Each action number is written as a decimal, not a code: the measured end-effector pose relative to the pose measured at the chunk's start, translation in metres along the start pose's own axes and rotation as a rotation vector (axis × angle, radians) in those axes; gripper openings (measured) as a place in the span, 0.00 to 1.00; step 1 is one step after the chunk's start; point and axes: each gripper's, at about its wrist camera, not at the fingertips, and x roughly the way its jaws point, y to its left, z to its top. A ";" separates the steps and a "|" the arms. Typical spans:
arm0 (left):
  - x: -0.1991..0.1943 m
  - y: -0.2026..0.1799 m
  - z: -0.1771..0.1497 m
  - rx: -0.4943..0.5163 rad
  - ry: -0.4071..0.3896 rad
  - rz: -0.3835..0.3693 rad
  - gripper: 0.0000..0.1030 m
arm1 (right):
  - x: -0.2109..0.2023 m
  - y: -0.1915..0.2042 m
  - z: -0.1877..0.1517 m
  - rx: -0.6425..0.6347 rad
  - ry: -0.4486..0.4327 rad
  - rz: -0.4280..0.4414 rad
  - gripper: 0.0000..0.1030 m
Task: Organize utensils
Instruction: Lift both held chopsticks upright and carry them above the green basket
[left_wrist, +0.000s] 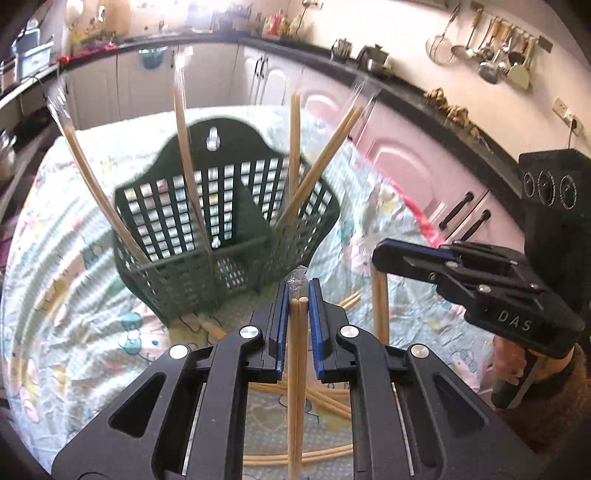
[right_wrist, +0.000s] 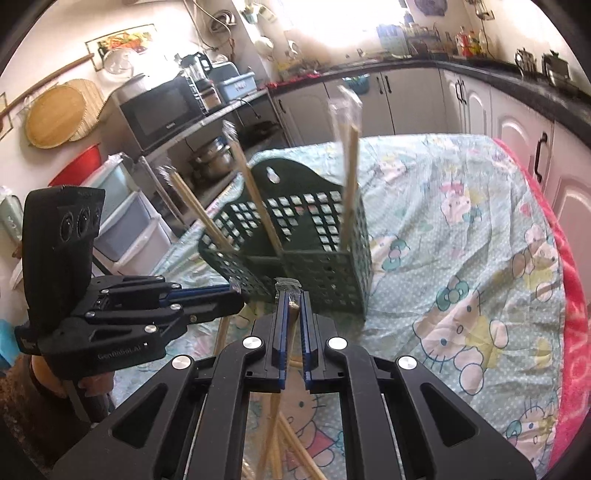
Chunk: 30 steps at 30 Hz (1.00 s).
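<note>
A dark green slotted basket (left_wrist: 221, 236) stands on the patterned tablecloth, also in the right wrist view (right_wrist: 317, 254). Several wrapped chopstick pairs (left_wrist: 184, 162) lean upright in it. My left gripper (left_wrist: 298, 295) is shut on a pair of wooden chopsticks (left_wrist: 297, 369), held upright just in front of the basket. My right gripper (right_wrist: 291, 299) is shut on another chopstick pair (right_wrist: 275, 413), which hangs down near the basket's front; it shows at the right in the left wrist view (left_wrist: 380, 266).
More chopsticks (left_wrist: 325, 402) lie loose on the tablecloth (right_wrist: 461, 258) below the grippers. Kitchen cabinets (left_wrist: 424, 162) and counter surround the table. A microwave (right_wrist: 159, 110) and storage drawers (right_wrist: 129, 221) stand to the left.
</note>
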 end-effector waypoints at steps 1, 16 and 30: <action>-0.005 -0.001 0.001 0.004 -0.012 0.002 0.07 | -0.003 0.004 0.001 -0.008 -0.007 0.005 0.06; -0.066 -0.011 0.016 0.011 -0.173 0.010 0.07 | -0.041 0.054 0.025 -0.117 -0.133 0.016 0.06; -0.116 -0.011 0.050 -0.002 -0.322 0.021 0.07 | -0.066 0.079 0.066 -0.170 -0.247 0.007 0.06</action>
